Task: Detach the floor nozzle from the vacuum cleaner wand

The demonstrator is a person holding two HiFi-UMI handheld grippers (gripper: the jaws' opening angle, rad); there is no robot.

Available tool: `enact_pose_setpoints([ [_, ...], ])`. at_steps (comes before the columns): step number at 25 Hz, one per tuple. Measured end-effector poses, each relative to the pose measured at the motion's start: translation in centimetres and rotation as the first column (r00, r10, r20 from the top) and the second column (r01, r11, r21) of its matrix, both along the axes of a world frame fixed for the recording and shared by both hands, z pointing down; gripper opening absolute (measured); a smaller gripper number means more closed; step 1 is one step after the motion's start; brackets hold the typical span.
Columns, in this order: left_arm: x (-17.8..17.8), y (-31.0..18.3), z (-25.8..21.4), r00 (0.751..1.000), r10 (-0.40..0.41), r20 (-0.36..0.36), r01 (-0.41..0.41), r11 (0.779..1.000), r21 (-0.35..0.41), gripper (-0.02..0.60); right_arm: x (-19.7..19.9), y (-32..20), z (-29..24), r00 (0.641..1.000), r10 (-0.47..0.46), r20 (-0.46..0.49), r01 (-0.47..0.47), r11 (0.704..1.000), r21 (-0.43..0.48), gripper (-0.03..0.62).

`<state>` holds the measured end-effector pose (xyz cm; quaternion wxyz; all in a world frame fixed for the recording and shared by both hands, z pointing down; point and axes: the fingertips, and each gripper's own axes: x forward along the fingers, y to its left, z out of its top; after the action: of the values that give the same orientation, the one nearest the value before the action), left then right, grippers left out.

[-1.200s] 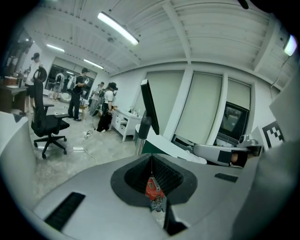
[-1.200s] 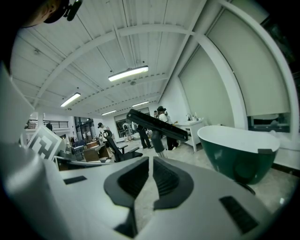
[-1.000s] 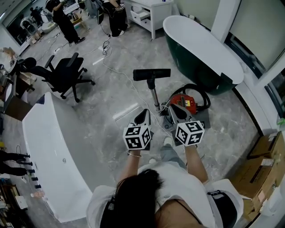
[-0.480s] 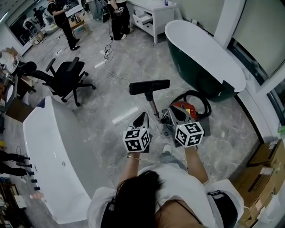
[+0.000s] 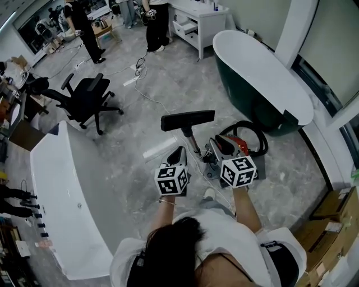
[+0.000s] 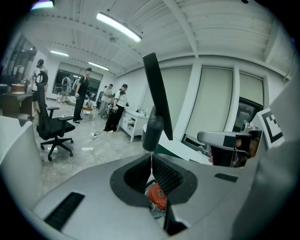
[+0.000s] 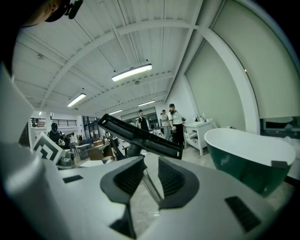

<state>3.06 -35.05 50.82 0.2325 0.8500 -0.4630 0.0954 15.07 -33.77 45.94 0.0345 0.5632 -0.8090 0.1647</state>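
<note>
The black floor nozzle point(image 5: 188, 120) lies on the grey floor, joined to the metal wand point(image 5: 192, 143). The wand slopes back to the red vacuum body point(image 5: 233, 144) with its black hose point(image 5: 253, 130). My left gripper point(image 5: 178, 155) is shut and empty just left of the wand; the nozzle point(image 6: 157, 93) rises beyond its tips point(image 6: 151, 157). My right gripper point(image 5: 216, 147) hovers over the vacuum body, right of the wand. Its jaws have just been opening and stand slightly apart point(image 7: 149, 166). The wand point(image 7: 151, 186) shows through the gap, untouched by the pads, with the nozzle point(image 7: 140, 136) ahead.
A dark green bathtub point(image 5: 263, 73) stands at the right, a white tub point(image 5: 61, 190) at the left. A black office chair point(image 5: 90, 98) and floor cables point(image 5: 140, 73) lie beyond the nozzle. People stand by a white cabinet point(image 5: 199, 17) at the back. Cardboard boxes point(image 5: 336, 224) sit far right.
Both grippers have come closer to the nozzle and wand. The nozzle now sits lower in the head view, nearer the gripper tips.
</note>
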Motion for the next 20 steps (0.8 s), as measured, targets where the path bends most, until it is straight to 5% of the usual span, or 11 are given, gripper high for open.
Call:
enact_pose_setpoints([
  [10, -0.1, -1.1, 0.7, 0.998, -0.046, 0.037, 0.047, 0.999, -0.009, 0.006, 0.8, -2.9, -0.8, 0.993, -0.055, -0.105, 0.061, 0.997, 0.054, 0.144],
  [20, -1.5, -2.5, 1.4, 0.992, -0.114, 0.05, 0.116, 0.993, -0.019, 0.006, -0.7, -5.7, -1.9, 0.94, -0.149, -0.306, 0.198, 0.971, 0.135, 0.238],
])
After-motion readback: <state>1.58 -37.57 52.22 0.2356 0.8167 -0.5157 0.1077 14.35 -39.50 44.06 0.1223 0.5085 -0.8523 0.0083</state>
